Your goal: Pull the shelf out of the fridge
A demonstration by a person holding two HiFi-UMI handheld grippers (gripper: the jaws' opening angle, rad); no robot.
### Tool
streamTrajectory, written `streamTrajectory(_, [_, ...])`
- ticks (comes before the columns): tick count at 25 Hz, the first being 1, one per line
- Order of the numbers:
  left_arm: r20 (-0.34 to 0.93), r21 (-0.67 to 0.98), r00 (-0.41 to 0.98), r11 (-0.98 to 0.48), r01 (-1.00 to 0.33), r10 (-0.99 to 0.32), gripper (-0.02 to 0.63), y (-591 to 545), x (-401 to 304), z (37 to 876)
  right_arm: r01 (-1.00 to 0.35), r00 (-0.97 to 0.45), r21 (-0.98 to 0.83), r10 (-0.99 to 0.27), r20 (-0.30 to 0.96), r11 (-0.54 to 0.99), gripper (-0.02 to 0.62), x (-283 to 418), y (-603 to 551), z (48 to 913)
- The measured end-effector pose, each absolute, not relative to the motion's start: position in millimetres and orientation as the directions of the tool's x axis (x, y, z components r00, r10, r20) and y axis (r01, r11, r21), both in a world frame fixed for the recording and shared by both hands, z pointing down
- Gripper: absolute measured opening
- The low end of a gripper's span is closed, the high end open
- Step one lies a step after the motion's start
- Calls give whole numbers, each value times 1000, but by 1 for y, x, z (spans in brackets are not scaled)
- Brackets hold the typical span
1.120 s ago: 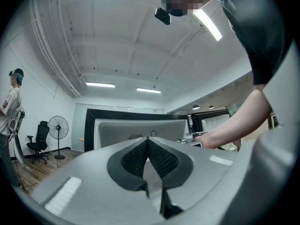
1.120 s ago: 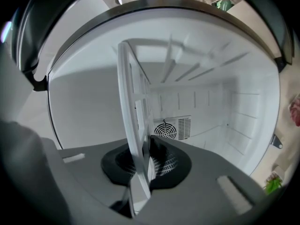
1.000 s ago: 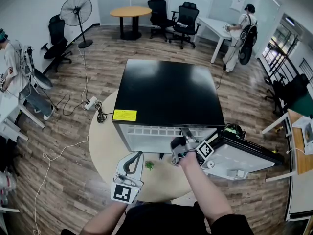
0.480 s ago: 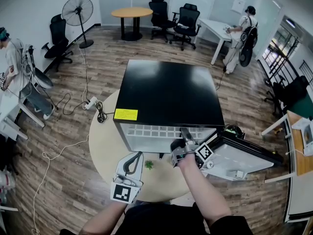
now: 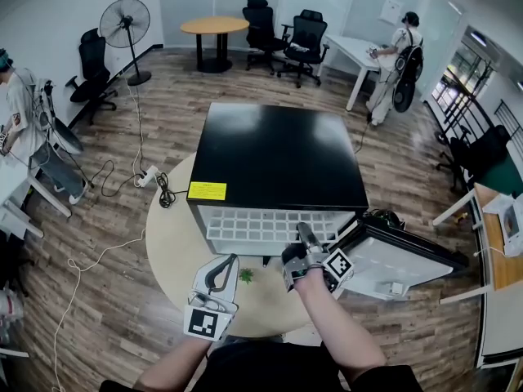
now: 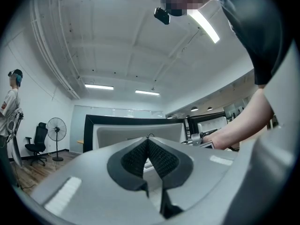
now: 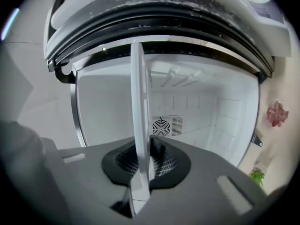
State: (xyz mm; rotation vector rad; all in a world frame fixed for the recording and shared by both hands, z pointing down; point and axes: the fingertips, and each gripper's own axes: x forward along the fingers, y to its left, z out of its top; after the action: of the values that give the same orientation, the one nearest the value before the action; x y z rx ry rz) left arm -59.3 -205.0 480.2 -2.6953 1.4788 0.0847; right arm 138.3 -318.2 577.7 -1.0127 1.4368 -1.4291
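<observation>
Person [image 5: 15, 96] at far left edge, fan [image 5: 124, 21] behind, power strip [image 5: 148, 174] on the wood floor by the table [image 5: 173, 243].

Fridge [image 5: 282, 153] sits on the round table, black top, open front facing the camera. Yellow label [image 5: 207, 190] on the front-left corner of its top – dark print, too small to read.

Left gripper [image 5: 224, 261] – low over the table's near edge, well apart from the fridge. In the left gripper view its pads [image 6: 136, 156] meet at the tips, nothing between them, and it points up toward the fridge and the ceiling. Square black-and-white marker [image 5: 204, 322] on its cube, no letters.

Green bit [image 5: 246, 275] lies on the table between the two grippers.

Shelf [image 5: 270, 225] – white grid, part way out of the fridge front, its front strip overhanging the table, the rest inside.

Right gripper [image 5: 304, 235] is clamped on the shelf's front edge, right of centre. The right gripper view shows the shelf edge-on as a white slab [image 7: 139, 121] squeezed between the pads [image 7: 161, 162], with a round vent [image 7: 161, 125] on the fridge's back wall behind. Marker [image 5: 339, 262] on this cube too.

Door [image 5: 409, 260] swung open at right, white inner side up.
</observation>
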Motion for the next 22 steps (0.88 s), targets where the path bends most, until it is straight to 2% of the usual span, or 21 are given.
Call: streamTrajectory(22, [-109,-28,532,-532,-846,-840,0,-211,-64,460,-22,-298,-1000,-954,18,-12,34,137,-300,566])
